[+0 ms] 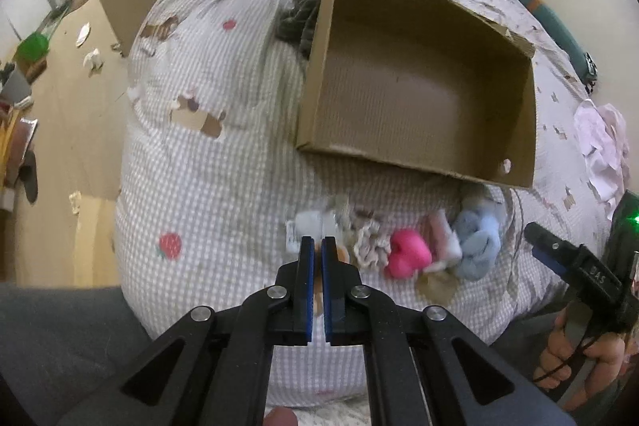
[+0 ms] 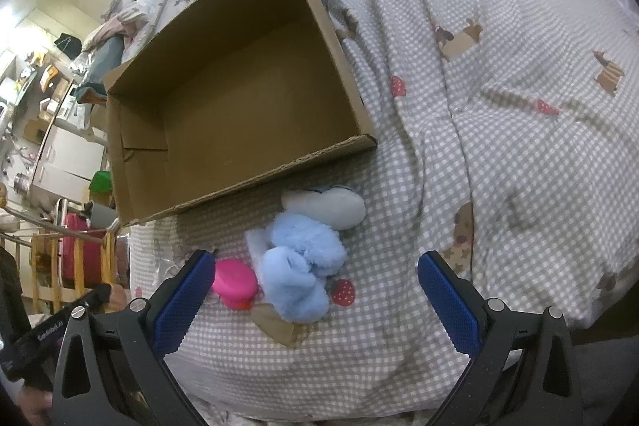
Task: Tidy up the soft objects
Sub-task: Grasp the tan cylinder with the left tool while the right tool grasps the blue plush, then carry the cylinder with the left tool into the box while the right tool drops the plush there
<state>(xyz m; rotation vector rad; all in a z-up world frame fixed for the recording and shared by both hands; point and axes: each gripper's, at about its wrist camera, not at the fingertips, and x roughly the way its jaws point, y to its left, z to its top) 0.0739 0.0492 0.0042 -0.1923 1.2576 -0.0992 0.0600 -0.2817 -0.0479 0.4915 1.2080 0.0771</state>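
We read "DAS" in white on the right gripper (image 1: 537, 238) body. The left gripper's (image 2: 94, 296) handle bears partly legible white lettering, seemingly "GenRobot.AI".

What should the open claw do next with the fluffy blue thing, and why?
Probably lower the right claw a little onto the blue fluffy toy and close on it. That claw is open, the toy lies between its fingers on the bed cover, and the cardboard box just beyond looks empty. The left claw is nearly shut, so it is less ready.
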